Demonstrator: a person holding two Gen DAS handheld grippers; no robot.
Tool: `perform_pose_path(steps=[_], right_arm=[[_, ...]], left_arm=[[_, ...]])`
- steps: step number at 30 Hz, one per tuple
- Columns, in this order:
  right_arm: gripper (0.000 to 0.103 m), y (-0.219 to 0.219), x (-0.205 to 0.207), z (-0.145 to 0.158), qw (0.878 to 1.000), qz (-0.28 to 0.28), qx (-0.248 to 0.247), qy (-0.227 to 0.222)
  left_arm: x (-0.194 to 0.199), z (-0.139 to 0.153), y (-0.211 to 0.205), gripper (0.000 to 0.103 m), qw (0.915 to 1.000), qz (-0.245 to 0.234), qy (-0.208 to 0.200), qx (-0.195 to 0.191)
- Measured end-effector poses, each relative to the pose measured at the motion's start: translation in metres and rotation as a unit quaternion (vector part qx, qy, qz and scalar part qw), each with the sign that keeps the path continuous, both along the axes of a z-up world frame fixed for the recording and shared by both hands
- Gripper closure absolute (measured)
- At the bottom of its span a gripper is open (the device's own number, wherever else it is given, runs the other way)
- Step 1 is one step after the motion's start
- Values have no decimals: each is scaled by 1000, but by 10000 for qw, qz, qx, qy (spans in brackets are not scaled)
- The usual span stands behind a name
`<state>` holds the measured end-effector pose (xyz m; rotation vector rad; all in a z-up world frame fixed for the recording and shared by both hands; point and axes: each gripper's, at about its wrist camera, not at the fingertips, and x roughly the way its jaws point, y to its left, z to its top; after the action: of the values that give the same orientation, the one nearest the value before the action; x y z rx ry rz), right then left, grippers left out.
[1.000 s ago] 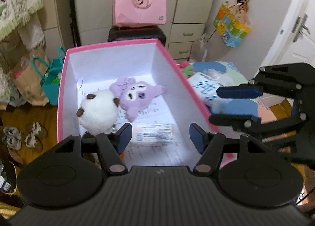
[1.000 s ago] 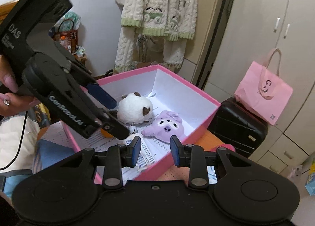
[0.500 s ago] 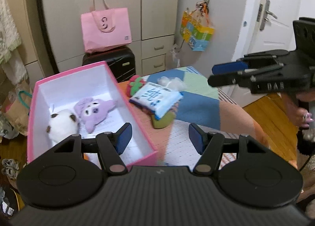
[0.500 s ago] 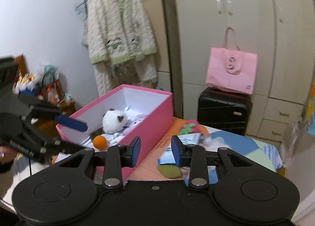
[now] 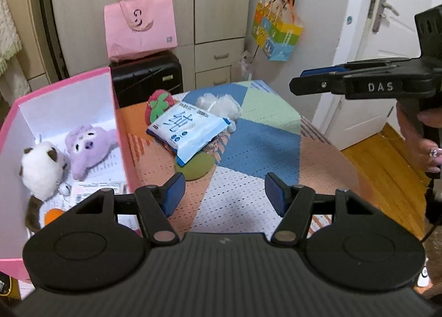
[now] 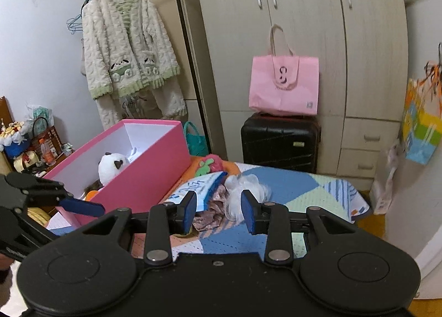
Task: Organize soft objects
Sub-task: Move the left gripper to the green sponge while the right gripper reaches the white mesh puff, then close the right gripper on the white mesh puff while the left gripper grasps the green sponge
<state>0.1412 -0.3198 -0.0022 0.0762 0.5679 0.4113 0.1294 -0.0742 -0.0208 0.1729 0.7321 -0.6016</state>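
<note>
A pink box (image 5: 119,112) (image 6: 154,178) stands at the table's left and holds a white plush (image 5: 40,169) (image 6: 112,165), a purple plush (image 5: 88,145) and an orange ball (image 5: 52,214). On the patchwork table lies a pile: a tissue pack (image 5: 187,129) (image 6: 199,187), a red strawberry plush (image 5: 158,104) (image 6: 210,163), a white mesh puff (image 5: 221,102) (image 6: 246,187) and a green cushion (image 5: 196,167). My left gripper (image 5: 222,195) is open and empty, over the table near the box. My right gripper (image 6: 218,212) is open and empty, short of the pile.
A black suitcase (image 6: 279,140) with a pink bag (image 6: 284,84) on it stands behind the table against wardrobes. A door (image 5: 386,40) is at the right. A fleece jacket (image 6: 127,46) hangs at the left.
Both grippers have pulled back and swung right, away from the box interior toward the pile on the table. Both stay open and empty.
</note>
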Motion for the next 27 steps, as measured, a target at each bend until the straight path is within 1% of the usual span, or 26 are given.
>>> perform_pose_path(steps=[6,10,15,18,23,26,27], right_arm=[[62,-5,25,-20,9998,194,54,33],[62,-3,45,-33,9997,213,-86,95],[62,2,67,-49,9994,174,-274,79],[62,3,76,-56,9995,162,-271,80],[61,0,91,-62,9997,173,-109,134],[58,2,101,-67,9997,181,-77,147],[55,2,104,-69,9997,176,-71,170]], left_arm=[[9,-20,-19,40,9995,302,-77,-11],[17,-35,-30,40,9974,656,-226,175],[26,-48,-43,39,9938,930,-374,481],[33,-56,-46,39,9930,1015,-341,504],[40,-67,-48,39,9901,1262,-425,444],[45,-75,-50,39,9879,1420,-440,450],[47,-78,-50,39,9876,1447,-423,445]])
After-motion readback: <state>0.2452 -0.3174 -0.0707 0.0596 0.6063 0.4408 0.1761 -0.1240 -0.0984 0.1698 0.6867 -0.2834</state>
